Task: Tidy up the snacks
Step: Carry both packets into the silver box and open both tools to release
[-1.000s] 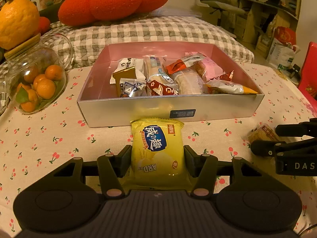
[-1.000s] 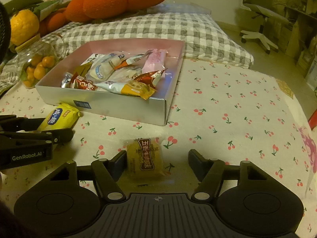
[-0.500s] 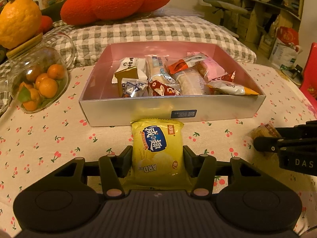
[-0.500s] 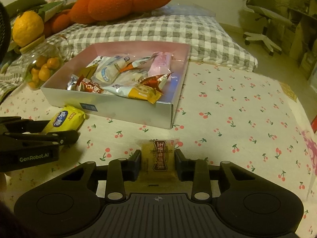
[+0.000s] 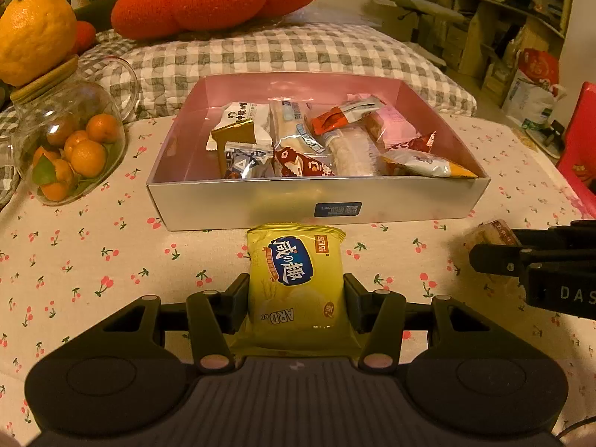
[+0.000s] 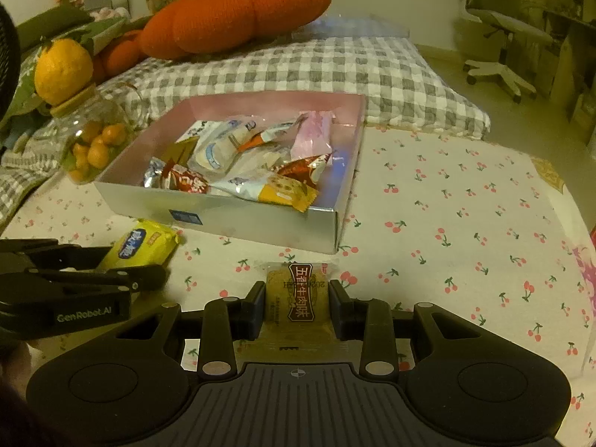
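A cherry-print tablecloth (image 5: 93, 260) covers the work surface, with a checked cushion (image 5: 283, 52) behind it. The left gripper (image 5: 296, 290) is closed partway, both pads pressing the sides of a yellow snack packet (image 5: 296, 279) lying just in front of the box. The right gripper (image 6: 296, 301) likewise clamps a small brown-labelled snack (image 6: 298, 294) on the cloth, near the box's front right corner. Beyond both stands the silver box (image 5: 260, 205), pink inside, holding assorted wrapped snacks (image 5: 327, 145). A glass jar of small oranges (image 5: 70, 149) stands to its left.
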`<action>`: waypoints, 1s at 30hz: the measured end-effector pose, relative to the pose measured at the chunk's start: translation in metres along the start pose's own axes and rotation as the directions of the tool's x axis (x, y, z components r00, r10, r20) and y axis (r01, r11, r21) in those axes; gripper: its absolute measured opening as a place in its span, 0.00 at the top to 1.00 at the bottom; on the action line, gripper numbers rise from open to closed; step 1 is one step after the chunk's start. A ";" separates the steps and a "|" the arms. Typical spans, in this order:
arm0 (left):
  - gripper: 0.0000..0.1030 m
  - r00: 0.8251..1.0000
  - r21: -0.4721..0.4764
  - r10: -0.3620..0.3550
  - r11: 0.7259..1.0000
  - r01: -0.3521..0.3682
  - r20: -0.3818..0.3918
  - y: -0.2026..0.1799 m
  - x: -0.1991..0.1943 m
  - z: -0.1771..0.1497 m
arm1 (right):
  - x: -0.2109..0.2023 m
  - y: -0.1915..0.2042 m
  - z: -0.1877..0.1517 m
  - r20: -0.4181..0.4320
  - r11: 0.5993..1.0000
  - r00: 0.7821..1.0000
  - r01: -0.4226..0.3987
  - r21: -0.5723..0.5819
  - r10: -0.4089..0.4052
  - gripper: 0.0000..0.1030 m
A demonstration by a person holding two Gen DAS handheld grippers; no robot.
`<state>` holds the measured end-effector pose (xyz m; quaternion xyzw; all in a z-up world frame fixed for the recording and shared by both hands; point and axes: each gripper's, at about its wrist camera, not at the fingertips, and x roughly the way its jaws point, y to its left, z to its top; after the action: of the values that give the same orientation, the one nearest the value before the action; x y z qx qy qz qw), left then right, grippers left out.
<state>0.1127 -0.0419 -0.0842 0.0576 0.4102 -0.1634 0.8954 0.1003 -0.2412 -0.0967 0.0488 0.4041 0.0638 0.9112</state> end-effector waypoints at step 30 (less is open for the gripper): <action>0.53 0.996 -0.120 -0.030 0.992 0.040 0.089 0.020 -0.044 0.028 | -0.029 -0.016 0.036 0.082 0.975 0.992 -0.106 0.195 0.092 0.68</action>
<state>0.1123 -0.0184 -0.0332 -0.0116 0.3808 -0.1561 0.9113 0.1087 -0.2633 -0.0535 0.1621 0.3723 0.0665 0.9114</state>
